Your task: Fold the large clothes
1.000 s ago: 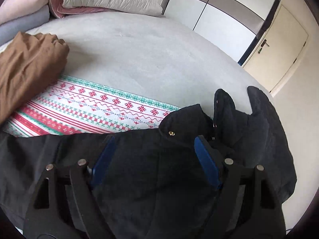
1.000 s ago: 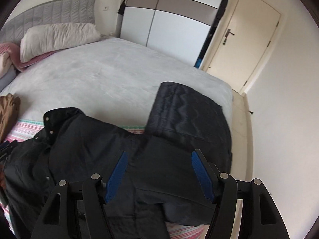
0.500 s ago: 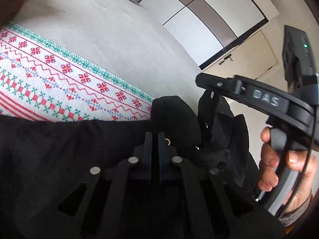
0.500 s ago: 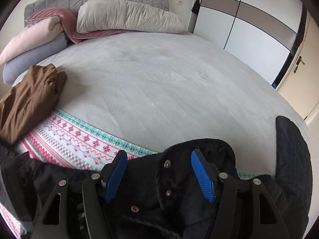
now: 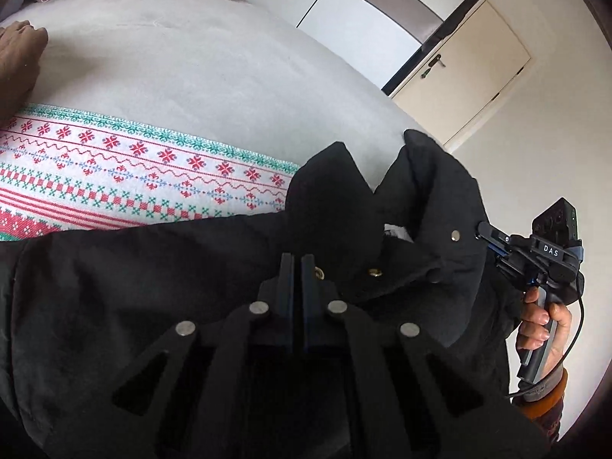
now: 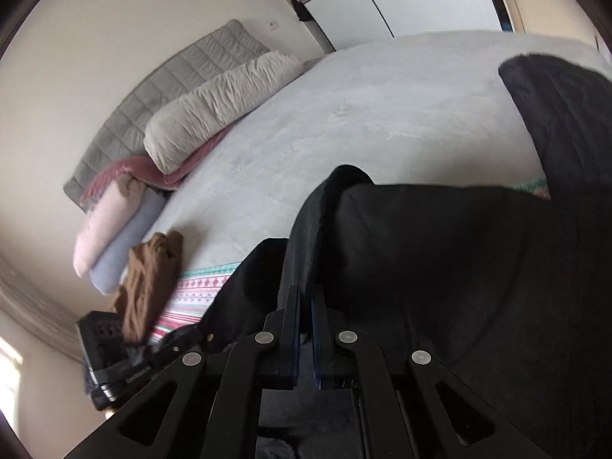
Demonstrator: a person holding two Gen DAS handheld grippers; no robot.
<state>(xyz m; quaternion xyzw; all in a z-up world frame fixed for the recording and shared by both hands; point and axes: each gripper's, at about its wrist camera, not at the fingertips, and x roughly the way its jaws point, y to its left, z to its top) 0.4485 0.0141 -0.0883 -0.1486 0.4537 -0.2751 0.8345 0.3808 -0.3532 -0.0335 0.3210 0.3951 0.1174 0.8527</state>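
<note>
A large black jacket (image 5: 153, 290) with metal snaps lies over a patterned blanket at the near edge of the bed; it also fills the right wrist view (image 6: 440, 267). My left gripper (image 5: 297, 264) is shut on the jacket's front fabric just below the collar (image 5: 420, 199). My right gripper (image 6: 305, 298) is shut on a fold of the jacket; in the left wrist view it (image 5: 484, 229) pinches the collar's right side, held by a hand. A quilted part of the jacket (image 6: 566, 114) lies further right.
A red, white and green patterned blanket (image 5: 126, 179) lies under the jacket on the grey bed (image 5: 199, 76). A brown garment (image 6: 149, 279) lies left. Pillows and folded bedding (image 6: 214, 111) sit by the headboard. Wardrobe and door (image 5: 470, 72) stand beyond.
Both grippers were open a second ago. The left shut on the jacket first, then the right shut on it by the collar. The right wrist view has tilted.
</note>
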